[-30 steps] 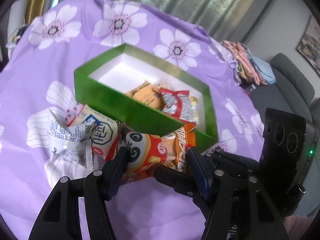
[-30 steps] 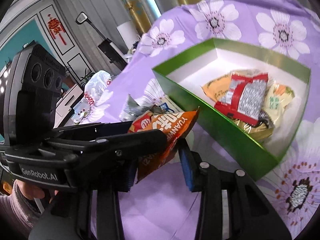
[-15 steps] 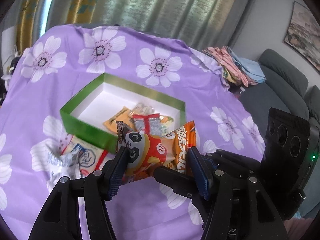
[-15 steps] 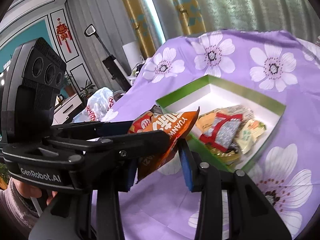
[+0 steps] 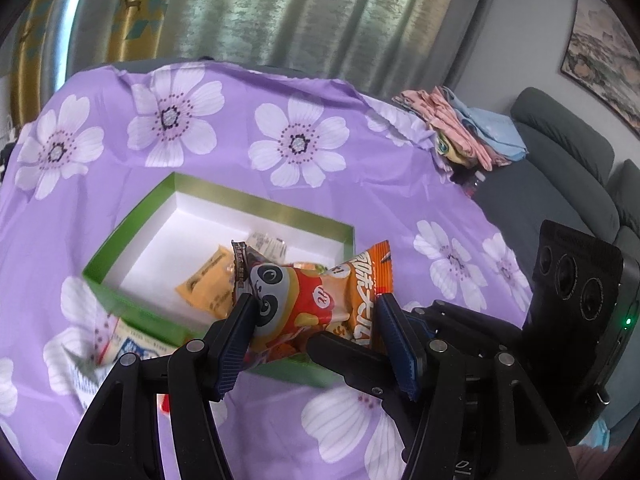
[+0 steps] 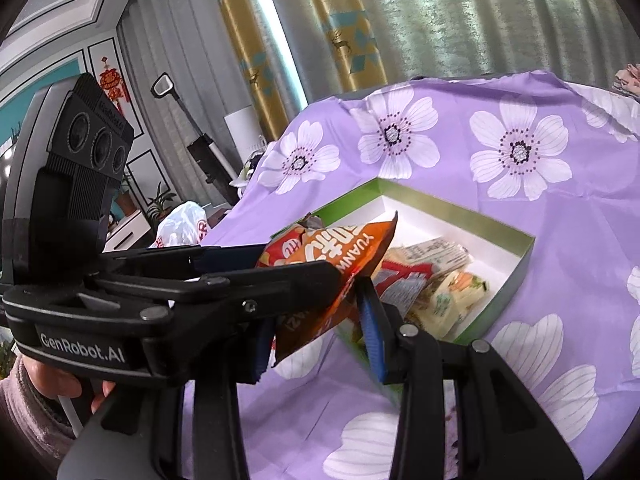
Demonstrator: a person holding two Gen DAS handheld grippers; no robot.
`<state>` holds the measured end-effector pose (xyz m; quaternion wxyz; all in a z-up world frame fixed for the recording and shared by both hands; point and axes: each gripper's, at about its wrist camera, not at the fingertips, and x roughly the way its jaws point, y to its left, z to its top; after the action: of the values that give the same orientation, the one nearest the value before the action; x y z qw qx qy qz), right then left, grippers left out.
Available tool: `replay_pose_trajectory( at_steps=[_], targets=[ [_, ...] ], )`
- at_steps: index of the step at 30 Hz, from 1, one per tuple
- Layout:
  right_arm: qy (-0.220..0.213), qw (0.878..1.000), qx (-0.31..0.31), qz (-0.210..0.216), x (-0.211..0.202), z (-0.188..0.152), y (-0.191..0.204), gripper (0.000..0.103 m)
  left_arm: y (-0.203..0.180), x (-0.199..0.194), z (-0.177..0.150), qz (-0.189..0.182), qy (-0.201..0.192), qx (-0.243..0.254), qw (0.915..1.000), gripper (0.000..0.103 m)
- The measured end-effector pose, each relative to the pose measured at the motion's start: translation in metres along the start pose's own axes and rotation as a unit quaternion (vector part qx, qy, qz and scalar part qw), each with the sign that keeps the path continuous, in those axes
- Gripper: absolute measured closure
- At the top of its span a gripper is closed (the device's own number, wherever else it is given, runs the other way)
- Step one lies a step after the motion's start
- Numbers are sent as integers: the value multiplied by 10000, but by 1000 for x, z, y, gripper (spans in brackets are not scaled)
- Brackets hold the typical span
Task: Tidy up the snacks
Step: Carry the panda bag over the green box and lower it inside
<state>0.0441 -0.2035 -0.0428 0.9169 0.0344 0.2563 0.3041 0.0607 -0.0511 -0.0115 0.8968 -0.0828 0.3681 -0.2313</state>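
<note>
Snack packet, orange with a panda face, sits at centre frame, clamped between the left gripper and the right gripper, above the near edge of a green box on purple floral cloth.

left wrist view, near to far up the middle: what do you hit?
left gripper shut on the panda snack pack → green box, a yellow packet inside → purple flowered cloth → curtains.
</note>
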Motion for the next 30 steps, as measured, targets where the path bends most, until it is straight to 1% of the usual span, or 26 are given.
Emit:
replay_pose_trajectory(
  at_steps=[13, 22, 30],
  targets=[
    [-98, 9999, 90, -86, 20, 16, -30, 64, 7, 34, 22, 3, 72, 40, 10000, 41],
    [53, 9996, 245, -107, 38, 14, -46, 64, 17, 56, 23, -10, 253, -58, 9997, 41],
    [215, 9991, 341, -116, 46, 8, -51, 64, 22, 67, 20, 34, 394, -125, 9991, 41]
  ],
)
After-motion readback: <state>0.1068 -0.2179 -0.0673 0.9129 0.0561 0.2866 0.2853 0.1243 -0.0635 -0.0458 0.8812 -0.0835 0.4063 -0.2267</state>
